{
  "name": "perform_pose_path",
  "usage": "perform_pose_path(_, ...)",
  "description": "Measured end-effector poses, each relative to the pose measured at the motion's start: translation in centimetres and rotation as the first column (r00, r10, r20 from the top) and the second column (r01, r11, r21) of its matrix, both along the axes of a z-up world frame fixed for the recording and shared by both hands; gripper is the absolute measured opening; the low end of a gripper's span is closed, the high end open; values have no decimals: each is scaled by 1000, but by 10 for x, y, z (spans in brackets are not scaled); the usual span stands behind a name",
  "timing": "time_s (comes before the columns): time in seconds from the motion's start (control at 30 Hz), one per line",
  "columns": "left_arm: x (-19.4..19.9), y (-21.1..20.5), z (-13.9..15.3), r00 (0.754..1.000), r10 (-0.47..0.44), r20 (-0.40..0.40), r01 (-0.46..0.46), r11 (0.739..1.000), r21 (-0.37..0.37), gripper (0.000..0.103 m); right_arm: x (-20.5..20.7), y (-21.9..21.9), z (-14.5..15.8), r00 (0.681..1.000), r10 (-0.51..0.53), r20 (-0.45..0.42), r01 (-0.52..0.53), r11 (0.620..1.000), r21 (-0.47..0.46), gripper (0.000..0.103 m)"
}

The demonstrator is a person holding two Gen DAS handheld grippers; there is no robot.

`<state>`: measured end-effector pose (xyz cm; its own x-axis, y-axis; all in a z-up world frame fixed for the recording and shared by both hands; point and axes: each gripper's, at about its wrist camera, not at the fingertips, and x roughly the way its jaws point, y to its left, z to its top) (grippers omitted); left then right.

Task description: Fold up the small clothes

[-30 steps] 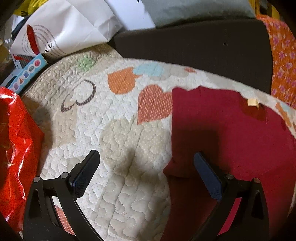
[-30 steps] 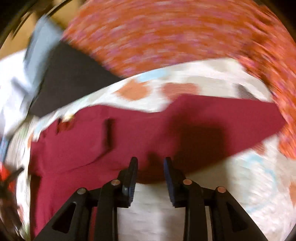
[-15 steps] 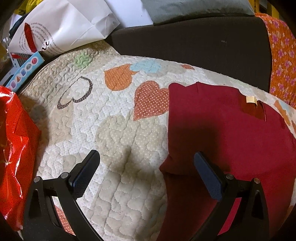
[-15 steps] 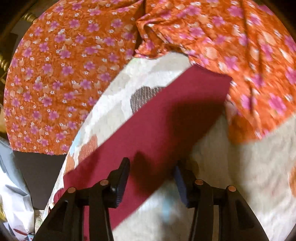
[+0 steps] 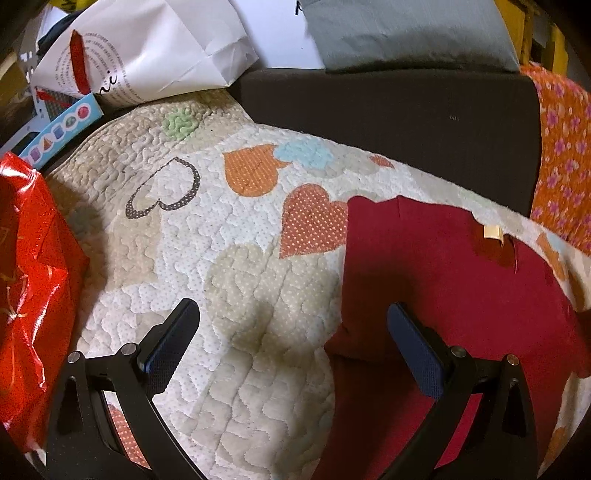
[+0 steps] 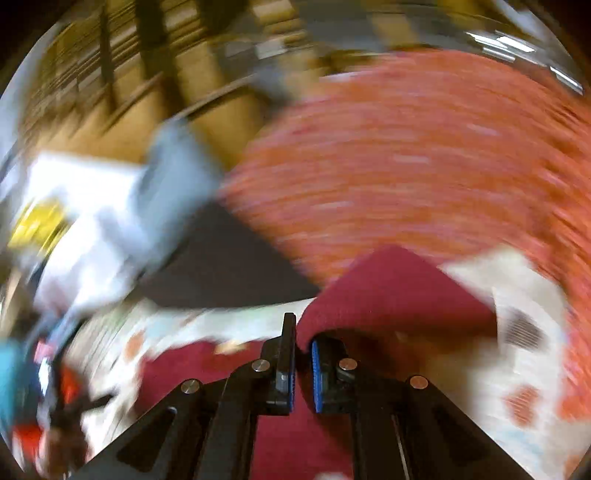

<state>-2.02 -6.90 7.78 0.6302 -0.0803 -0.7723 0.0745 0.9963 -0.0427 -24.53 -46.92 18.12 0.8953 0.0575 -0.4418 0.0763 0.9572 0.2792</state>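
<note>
A dark red small shirt [image 5: 454,280] lies flat on a heart-patterned quilt [image 5: 221,280], with a tan neck label at its far edge. My left gripper [image 5: 291,332] is open and empty, hovering over the shirt's left edge, its right finger over the red cloth. In the blurred right wrist view my right gripper [image 6: 303,354] is shut on a sleeve of the red shirt [image 6: 391,291] and holds it lifted above the rest of the shirt.
A shiny red bag [image 5: 29,280] stands at the quilt's left edge. A white paper bag [image 5: 147,51] and a grey cushion [image 5: 406,33] sit behind a dark sofa back [image 5: 388,122]. An orange floral cloth [image 5: 565,155] lies at the right.
My right gripper closed on the red sleeve and swung it up and leftward fast. My left gripper barely moved and stayed open.
</note>
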Motion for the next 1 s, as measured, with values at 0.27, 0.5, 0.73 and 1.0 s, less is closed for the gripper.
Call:
perform_pose_path(0.27,5,10,2,1000,19,-5,-19,999,-31,102,94,176,-124,844,360,-399,-396,918,-10,33)
perform_pose_path(0.5,8,16,2,999,28,-25,-30,996,-90,102,84,175,-106,872,337,-356,-377,925,-50,39)
perform_pose_path(0.73,11,30,7,997,80,-3,-80,994,-78,102,136,240,-124,844,402,-355,-457,886,-84,39)
perform_pose_path(1.0,16,44,10,993,114,-16,-115,985,-131,102,149,238,-108,883,391,-261,-406,914,-2,7)
